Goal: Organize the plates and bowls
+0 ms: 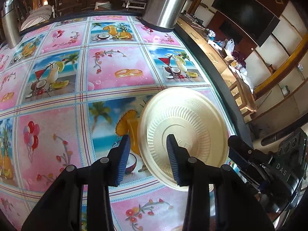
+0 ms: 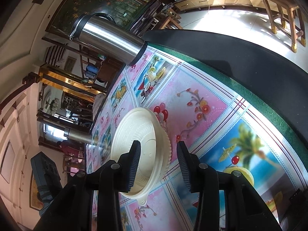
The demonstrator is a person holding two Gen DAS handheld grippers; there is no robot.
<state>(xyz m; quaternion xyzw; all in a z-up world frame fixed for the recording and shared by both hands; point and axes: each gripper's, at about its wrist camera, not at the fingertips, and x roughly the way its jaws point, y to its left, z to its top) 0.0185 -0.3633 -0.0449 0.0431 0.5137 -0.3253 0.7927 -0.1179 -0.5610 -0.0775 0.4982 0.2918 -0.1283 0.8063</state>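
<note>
well, cream bowl (image 1: 184,132) sits upside down on a ribbed plate (image 2: 167,144), on the patterned tablecloth (image 1: 63,130) near the table's dark edge (image 1: 219,80), at 5 o'clock in the left view. left gripper (image 1: 148,146) partly open over it, one finger (image 1: 174,154) above the bowl base, other off its rim; contact unclear. right gripper (image 2: 157,154) partly open, holding nothing. steel flask (image 1: 165,2) at 12 o'clock.

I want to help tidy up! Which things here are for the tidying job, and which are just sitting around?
For the job:
- cream, ribbed, upside-down disposable bowl, apparently stacked on another one
- left gripper
- right gripper

Just sitting around:
- tall shiny steel flask
- second steel flask
- colourful fruit-and-flower tablecloth
</note>
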